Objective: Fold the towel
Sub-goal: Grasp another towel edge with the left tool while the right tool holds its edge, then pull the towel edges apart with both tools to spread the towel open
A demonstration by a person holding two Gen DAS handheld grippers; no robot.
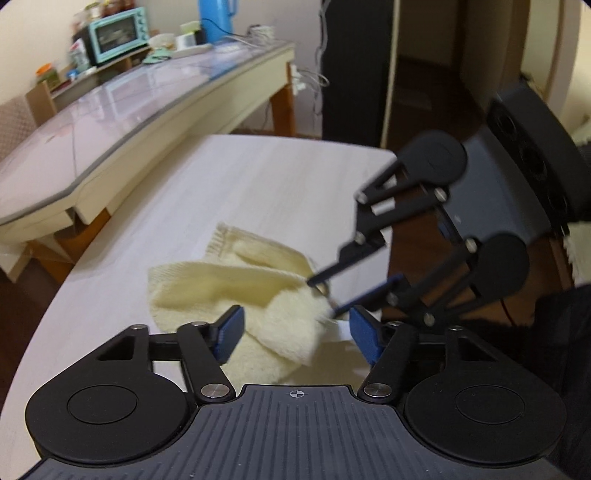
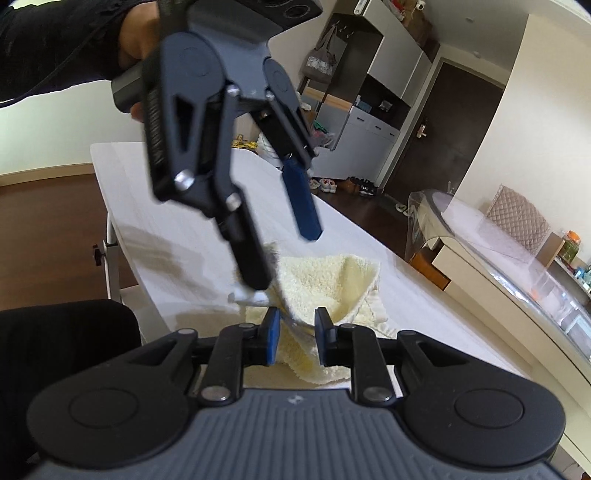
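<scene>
While the right gripper (image 2: 294, 341) pinches a towel (image 1: 236, 284) corner to lift it off the table (image 1: 229, 184), the left gripper (image 1: 295, 332) waits, fingers spread apart.

Towel (image 1: 236, 291) bunched on table (image 1: 229, 192), lower centre of frame. Right gripper (image 1: 325, 299) at towel's right edge. Left gripper (image 1: 295, 332) above near fold. Sideboard (image 1: 155, 92) behind, upper left.

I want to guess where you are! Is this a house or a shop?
Most likely a house, a living or dining room. A toaster oven sits on a long side table, shoes lie on the floor by a door, and a towel is on the table.
</scene>
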